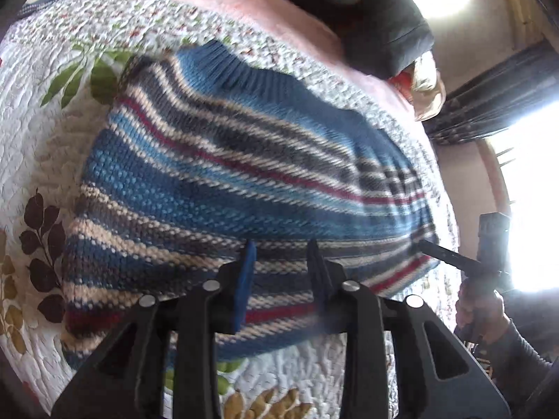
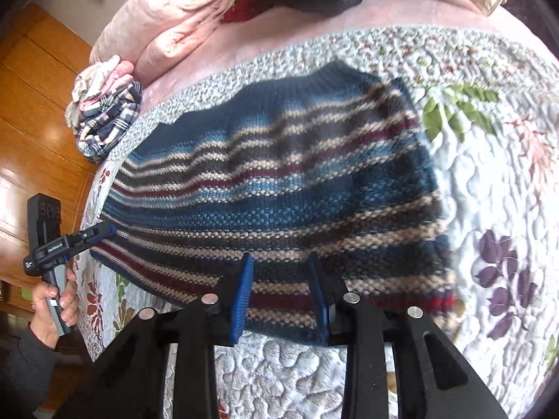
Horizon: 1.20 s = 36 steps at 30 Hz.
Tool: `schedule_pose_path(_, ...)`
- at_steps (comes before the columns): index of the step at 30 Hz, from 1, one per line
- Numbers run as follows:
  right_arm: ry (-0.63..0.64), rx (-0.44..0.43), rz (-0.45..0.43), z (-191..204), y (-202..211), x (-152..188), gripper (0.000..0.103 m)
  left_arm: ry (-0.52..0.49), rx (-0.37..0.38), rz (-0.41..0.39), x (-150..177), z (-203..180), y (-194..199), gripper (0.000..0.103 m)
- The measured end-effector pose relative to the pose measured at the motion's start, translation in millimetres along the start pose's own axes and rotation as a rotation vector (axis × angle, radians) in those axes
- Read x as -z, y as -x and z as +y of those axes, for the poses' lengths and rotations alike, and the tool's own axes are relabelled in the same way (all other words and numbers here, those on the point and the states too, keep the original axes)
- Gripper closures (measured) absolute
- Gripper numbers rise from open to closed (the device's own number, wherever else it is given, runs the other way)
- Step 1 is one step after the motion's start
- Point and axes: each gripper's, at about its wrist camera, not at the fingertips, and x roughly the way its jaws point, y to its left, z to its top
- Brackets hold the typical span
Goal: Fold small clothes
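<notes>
Left wrist view: striped knit sweater (image 1: 244,181) spread flat on floral quilted bedspread (image 1: 42,146), ribbed blue hem or collar band at the far edge, near edge under the left gripper (image 1: 281,272). Jaws of that gripper parted, blue pads standing over the near stripes with knit visible between them, nothing clamped; whether the tips actually touch the wool, impossible to tell through the motion blur. Off to the right in the same view, the right gripper (image 1: 428,246) reaching in at the sweater's corner, gripped by a hand (image 1: 478,310) in a dark sleeve. Right wrist view: same sweater (image 2: 279,188) from the other side, right gripper (image 2: 279,279) likewise open above the near edge, empty. Left gripper (image 2: 104,232) seen here at the far left corner, tip at the sweater's edge, opening not readable from this angle. Probably positioned at two points along one edge to lift it evenly and carry it over for a fold. Stack of folded clothes (image 2: 104,118) and a pink duvet (image 2: 164,21) well apart at the bed's far side, clear of the working area.
</notes>
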Motion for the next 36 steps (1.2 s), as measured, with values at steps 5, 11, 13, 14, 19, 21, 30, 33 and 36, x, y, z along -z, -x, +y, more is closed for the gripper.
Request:
schedule_pose_path(5,-0.014,0.136,0.059,-39,-16,26,0.087,0.031,-0.104,0.107,30,25,-32,0.076)
schedule_pose_path(11,0.263,0.310,-0.051,56,26,27,0.047,0.129,0.050,-0.055,2,45,46,0.023)
schedule_pose_path(13,0.431,0.356,-0.062,106,22,44,0.035,0.197,0.025,-0.085,-12,71,69,0.019)
schedule_pose_path(14,0.511,0.369,-0.064,130,15,56,0.027,0.237,0.008,-0.082,-23,88,74,0.018)
schedule_pose_path(19,0.903,0.424,-0.080,247,-43,129,0.020,0.369,0.020,0.069,-64,149,56,0.016)
schedule_pose_path(21,1.018,0.459,-0.116,288,-67,145,0.020,0.359,0.020,0.095,-74,158,49,0.016)
schedule_pose_path(30,1.156,0.578,-0.134,366,-159,142,0.020,0.370,0.144,0.138,-117,166,-11,0.016)
schedule_pose_path(33,1.149,0.592,-0.107,366,-181,135,0.021,0.355,0.157,0.171,-129,165,-31,0.017)
schedule_pose_path(36,1.153,0.601,-0.121,372,-193,130,0.021,0.334,0.167,0.189,-142,162,-44,0.017)
